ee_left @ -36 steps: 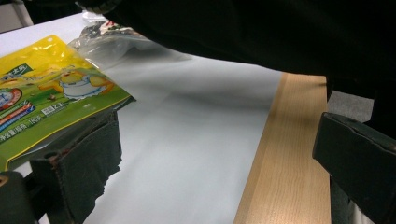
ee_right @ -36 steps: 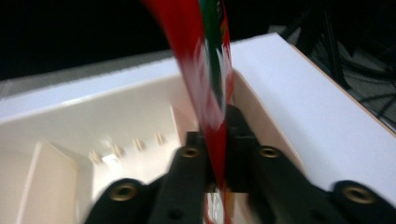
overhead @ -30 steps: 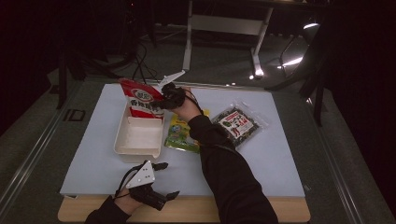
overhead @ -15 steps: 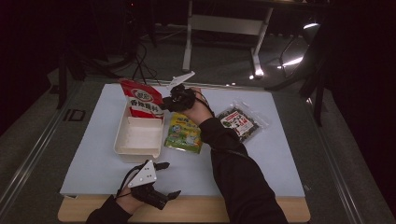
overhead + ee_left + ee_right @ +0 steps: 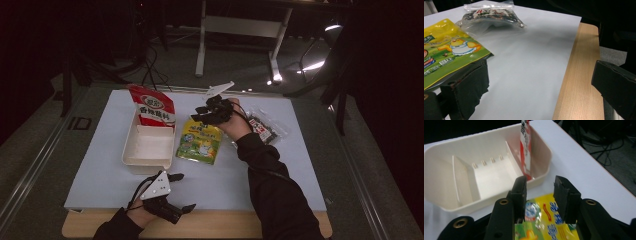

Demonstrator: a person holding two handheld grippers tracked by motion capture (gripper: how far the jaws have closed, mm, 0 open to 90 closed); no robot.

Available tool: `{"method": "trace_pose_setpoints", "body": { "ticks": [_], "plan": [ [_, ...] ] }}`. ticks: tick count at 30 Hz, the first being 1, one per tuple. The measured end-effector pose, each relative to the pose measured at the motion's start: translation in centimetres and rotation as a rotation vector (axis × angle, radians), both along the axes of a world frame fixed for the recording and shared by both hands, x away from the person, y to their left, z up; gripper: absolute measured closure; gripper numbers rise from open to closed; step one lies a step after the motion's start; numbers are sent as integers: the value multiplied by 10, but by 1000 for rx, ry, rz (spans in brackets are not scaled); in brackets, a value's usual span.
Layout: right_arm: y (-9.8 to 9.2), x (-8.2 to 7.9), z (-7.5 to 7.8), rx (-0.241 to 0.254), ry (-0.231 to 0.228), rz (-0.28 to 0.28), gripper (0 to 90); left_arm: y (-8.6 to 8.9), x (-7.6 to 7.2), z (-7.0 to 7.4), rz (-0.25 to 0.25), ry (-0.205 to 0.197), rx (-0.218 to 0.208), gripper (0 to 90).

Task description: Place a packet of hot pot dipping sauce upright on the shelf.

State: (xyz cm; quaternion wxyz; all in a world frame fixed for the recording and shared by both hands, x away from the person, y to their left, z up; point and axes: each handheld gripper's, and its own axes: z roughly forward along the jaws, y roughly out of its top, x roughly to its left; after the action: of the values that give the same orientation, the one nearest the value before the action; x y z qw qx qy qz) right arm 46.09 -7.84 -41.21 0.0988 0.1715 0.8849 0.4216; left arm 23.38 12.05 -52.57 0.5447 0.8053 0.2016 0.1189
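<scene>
My right hand-held gripper [image 5: 200, 114] hovers over the yellow snack packet [image 5: 200, 142], jaws apart and just been opening, nothing between them. The red packet [image 5: 152, 106] stands in the white tray [image 5: 131, 155] at ten o'clock. My left hand-held gripper [image 5: 181, 192] gapes empty at the table's [image 5: 295, 170] near edge.

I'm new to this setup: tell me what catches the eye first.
The red snack bag stands upright in the far end of the cream tray. Right of the tray, the yellow-green pouch lies flat on the white sheet, with the right gripper just above its far edge, fingers apart and nothing between them.
</scene>
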Motion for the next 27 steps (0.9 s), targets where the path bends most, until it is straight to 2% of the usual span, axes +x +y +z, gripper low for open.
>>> {"method": "trace_pose_setpoints", "body": {
  "ticks": [7, 19, 27],
  "plan": [
    [-35, -8, -2, -6, 1, -37, 625, 0, 0, 0, -1, 3, -6, 20],
    [-87, -18, -20, -6, 16, -121, 635, -3, 2, -1, -11, 10, -5, 20],
    [-116, -29, -28, 22, 15, -158, 633, -4, 2, -1, -16, 13, -13, 20]
  ]
}}
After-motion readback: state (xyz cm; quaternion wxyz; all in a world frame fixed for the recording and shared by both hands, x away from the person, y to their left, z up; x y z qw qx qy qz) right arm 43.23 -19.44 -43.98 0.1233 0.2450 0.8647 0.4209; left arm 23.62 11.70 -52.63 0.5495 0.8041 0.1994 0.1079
